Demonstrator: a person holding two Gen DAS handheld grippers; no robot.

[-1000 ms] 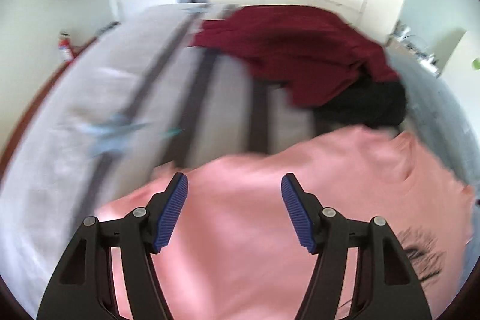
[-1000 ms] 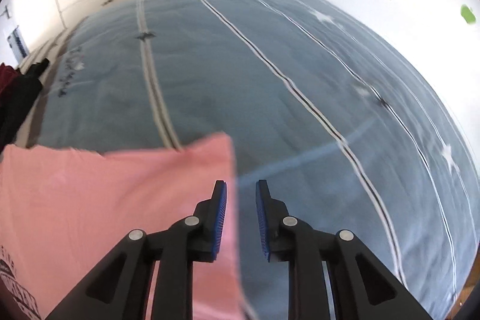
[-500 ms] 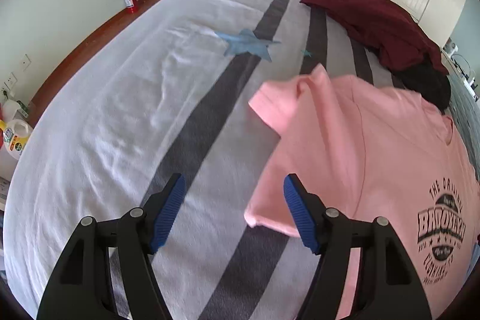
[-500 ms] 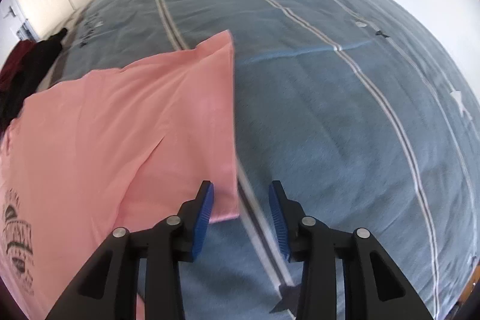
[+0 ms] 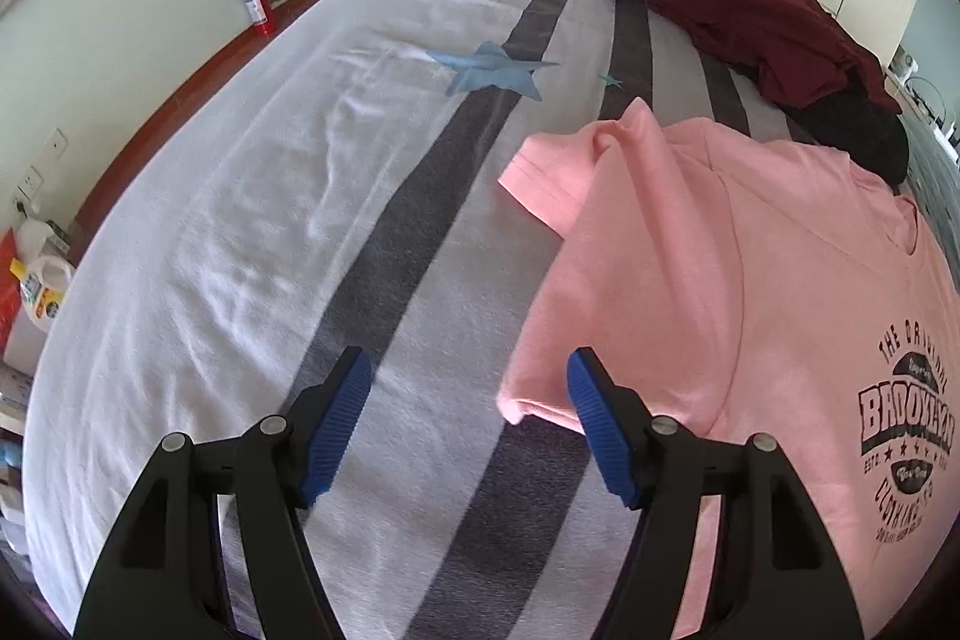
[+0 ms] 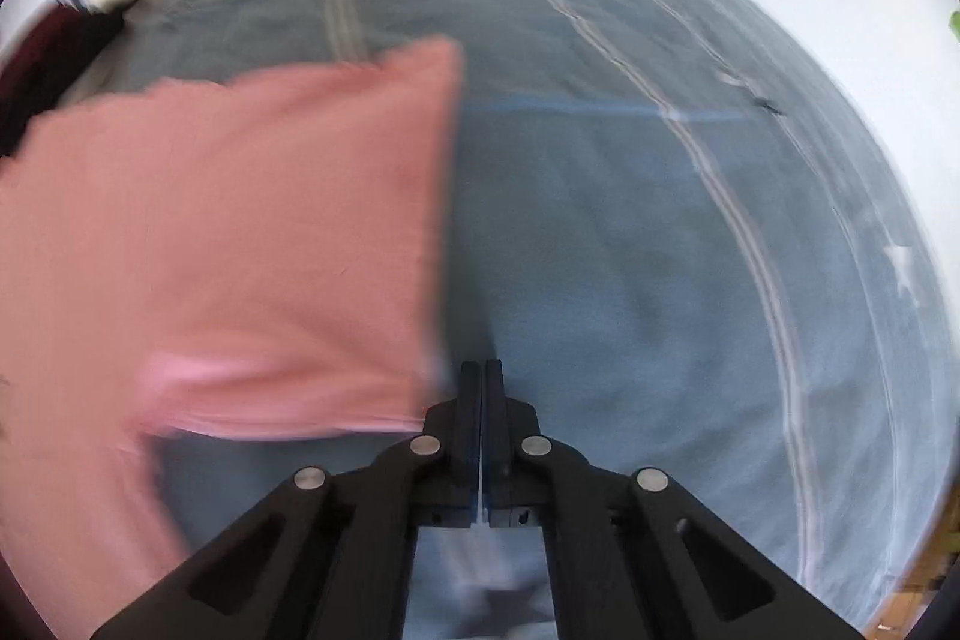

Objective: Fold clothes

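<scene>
Left gripper: jaws stand well apart, nothing between the pads, tilted down over the bedspread. Its right blue pad sits at the lower left corner of the pink T-shirt; whether it touches the hem cannot be told. The left pad hangs over a dark grey stripe of the cover

Right gripper: jaws pressed together, no cloth visible between them – they have just been closing. The tips sit just beside the edge of the pink T-shirt, which lies to their left; view is motion-blurred, so contact with the fabric cannot be confirmed

Pink T-shirt: spread flat on the bed, printed side up, black chest print toward the right edge of the left view. One short sleeve sticks out to the left with a raised fold at its shoulder

Beyond the shirt, further up the bed – a dark red garment in a heap, with a black garment against its near end. A pale blue star is printed on the white part of the cover. Red fire extinguisher stands by the wall at far left
</scene>
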